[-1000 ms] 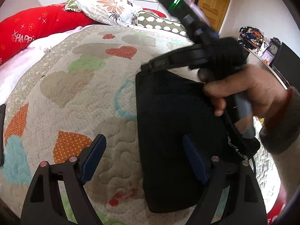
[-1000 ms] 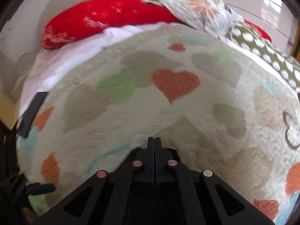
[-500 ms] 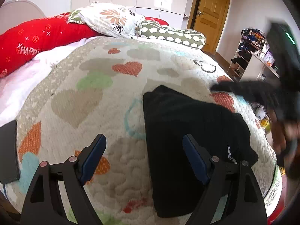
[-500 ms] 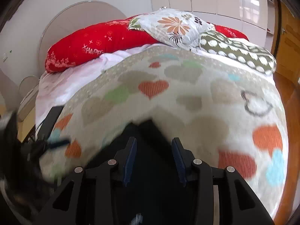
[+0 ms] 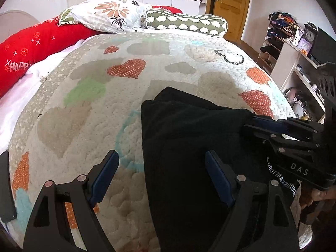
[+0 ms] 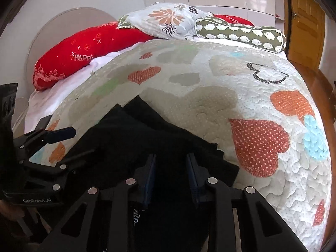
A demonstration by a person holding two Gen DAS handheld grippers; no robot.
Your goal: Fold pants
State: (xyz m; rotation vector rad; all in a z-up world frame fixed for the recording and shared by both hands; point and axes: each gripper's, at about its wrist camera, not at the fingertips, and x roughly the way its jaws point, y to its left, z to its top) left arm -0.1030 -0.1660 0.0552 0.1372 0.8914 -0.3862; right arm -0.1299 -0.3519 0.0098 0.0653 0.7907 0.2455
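The black pants (image 5: 189,147) lie folded in a rough rectangle on the heart-patterned quilt (image 5: 88,109); they also show in the right wrist view (image 6: 134,138). My left gripper (image 5: 161,174) is open, hovering over the pants' near left edge, one finger over the quilt and one over the cloth. My right gripper (image 6: 171,176) is open with a narrow gap, low over the pants' near right part. It appears in the left wrist view (image 5: 260,126) at the pants' right edge. The left gripper shows in the right wrist view (image 6: 58,134).
Pillows line the bed's head: a long red one (image 5: 31,48), a floral one (image 5: 109,14) and a green patterned bolster (image 5: 187,21). A wooden door (image 5: 229,6) and cluttered shelves (image 5: 294,48) stand to the right. A dark flat object (image 5: 5,187) lies at the bed's left edge.
My right gripper let go of the pants' far end, opened, and drew back to the near right side. The left gripper stayed open and pulled back slightly.
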